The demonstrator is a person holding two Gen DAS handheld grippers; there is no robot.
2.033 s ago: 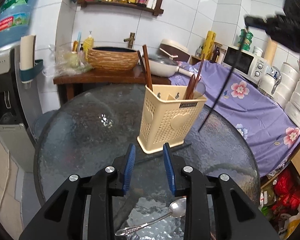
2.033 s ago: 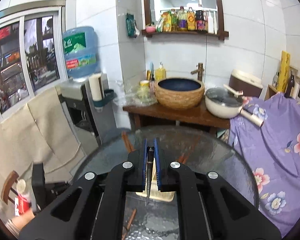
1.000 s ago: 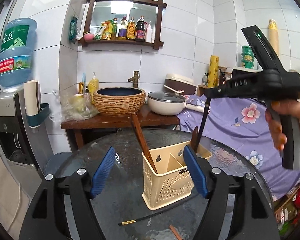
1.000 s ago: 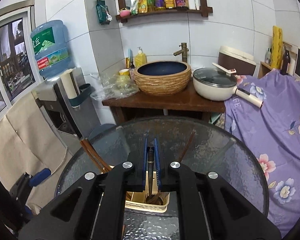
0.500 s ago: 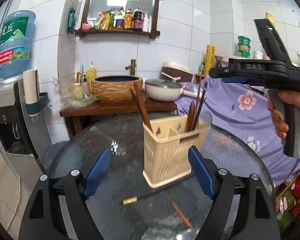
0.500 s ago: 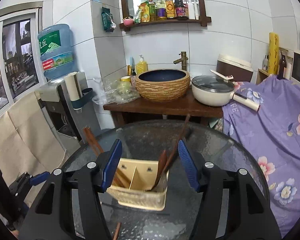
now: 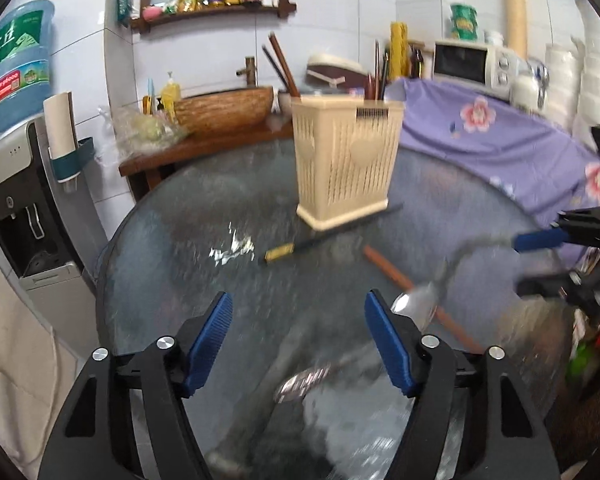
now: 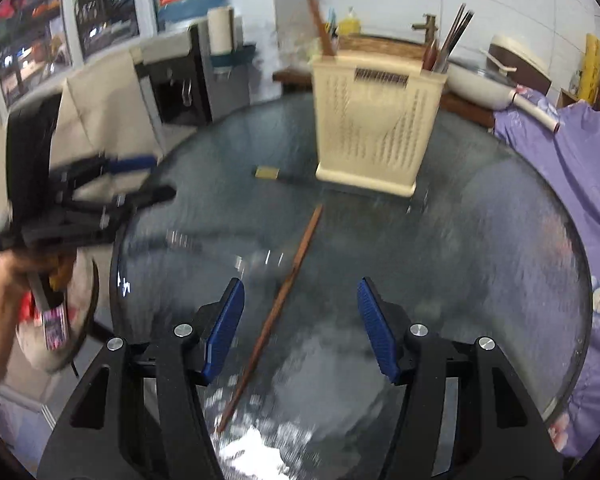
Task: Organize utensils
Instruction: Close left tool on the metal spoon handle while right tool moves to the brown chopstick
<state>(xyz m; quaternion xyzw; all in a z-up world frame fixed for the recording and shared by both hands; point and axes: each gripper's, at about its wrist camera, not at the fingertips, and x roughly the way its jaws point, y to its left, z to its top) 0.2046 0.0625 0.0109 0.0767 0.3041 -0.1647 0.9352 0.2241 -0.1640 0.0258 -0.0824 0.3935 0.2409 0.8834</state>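
Glass made up the round table point(image 8: 500, 240), slick and textured. Both grippers were wide and empty: the right gripper point(image 8: 300, 320) hung low over a brown chopstick point(image 8: 284, 304) lying near the table's front edge, the left gripper point(image 7: 298, 340) near a spoon point(image 7: 420, 304) beside it. A black chopstick point(image 7: 320, 240) lay against the holder point(image 7: 344, 160) at the table's middle. A thin stick flat on glass could likely skid or roll from closing fingers; the two grippers, working close together, might collide.

A cream holder point(image 8: 374, 128) stands upright holding chopsticks at 12 o'clock; a brown chopstick point(image 8: 278, 308) and spoon point(image 7: 418, 304) lie before it.
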